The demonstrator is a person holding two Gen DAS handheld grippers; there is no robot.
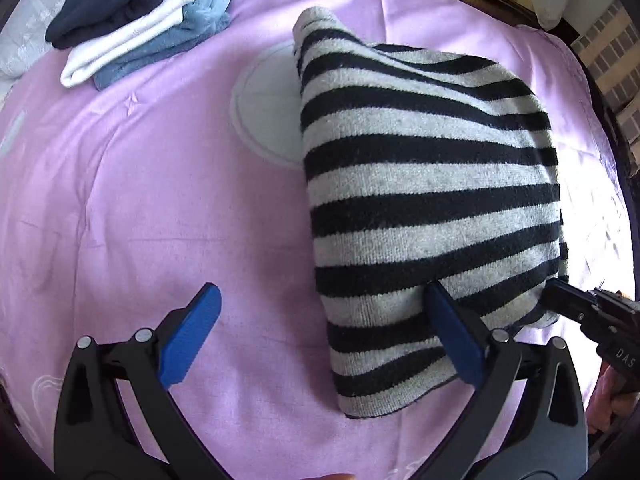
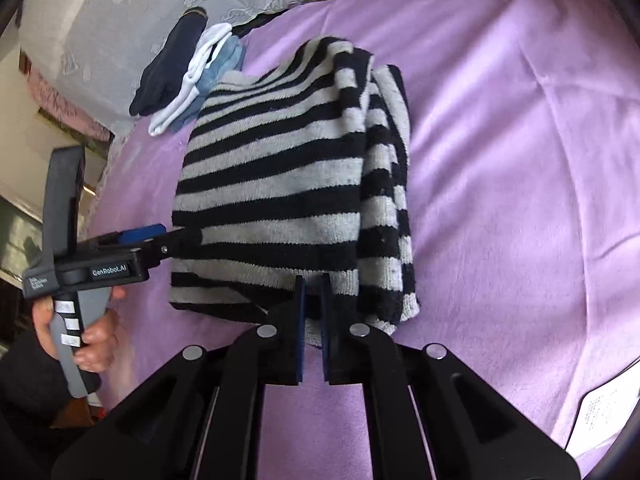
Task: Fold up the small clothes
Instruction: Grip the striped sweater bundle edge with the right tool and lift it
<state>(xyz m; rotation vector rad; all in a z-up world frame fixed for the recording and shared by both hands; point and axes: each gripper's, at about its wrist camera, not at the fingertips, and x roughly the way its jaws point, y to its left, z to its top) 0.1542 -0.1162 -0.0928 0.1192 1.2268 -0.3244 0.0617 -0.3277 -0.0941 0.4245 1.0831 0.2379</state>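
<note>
1. A striped sweater point(image 1: 432, 184), black and grey, lies folded on a bed with a pink sheet point(image 1: 160, 200).
2. The sweater sits in the middle of the bed, with its near edge close to both tools.
3. The right gripper point(image 2: 313, 284) has its jaws pressed tight together on the near edge of the sweater, pinching the cloth.
4. The left gripper point(image 1: 324, 308) has its jaws spread wide.
5. One blue pad point(image 1: 452, 332) of the left gripper rests on top of the sweater near its corner. The other blue pad is over the bare sheet, off the sweater.
6. A hand point(image 2: 94, 336) holds the grey handle of the left gripper.
7. A small pile of folded clothes point(image 1: 136, 20), dark blue, white and light blue, sits at the far corner of the bed, well apart from the sweater.
8. A white lace cloth point(image 2: 120, 12) lies behind the pile.
</note>
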